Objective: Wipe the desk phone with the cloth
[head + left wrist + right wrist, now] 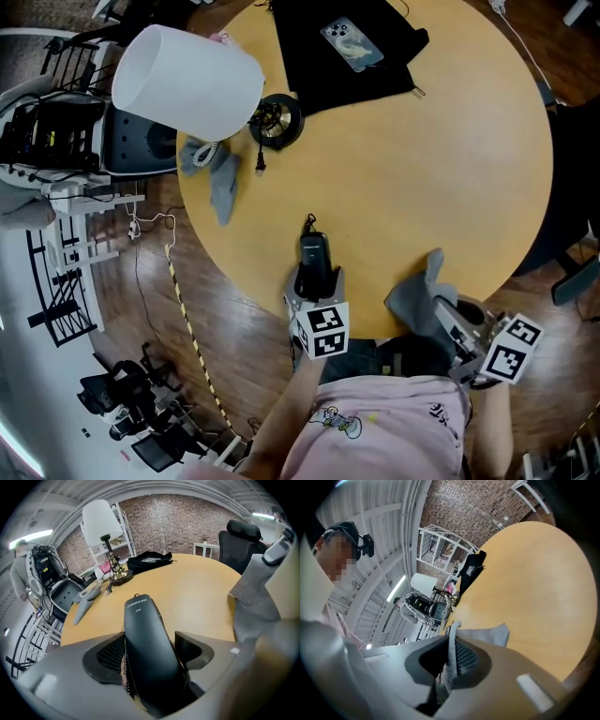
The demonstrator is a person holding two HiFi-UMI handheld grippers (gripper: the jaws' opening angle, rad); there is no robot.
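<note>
A black phone handset point(314, 255) lies on the round wooden table point(422, 178) near its front edge. My left gripper point(315, 281) straddles the handset's near end with its jaws spread; in the left gripper view the handset point(143, 634) sits between the pads with a thin gap at the right pad. My right gripper point(442, 307) hovers at the table's front right, shut on a grey cloth point(419, 298). The cloth point(451, 660) is pinched between its pads in the right gripper view and hangs out in front.
A lamp with a white shade point(187, 80) and a dark round base point(277, 120) stands at the far left. A second grey cloth point(223, 183) lies beside it. A black bag point(319, 56) with a smartphone point(352, 42) lies at the back. Office chairs surround the table.
</note>
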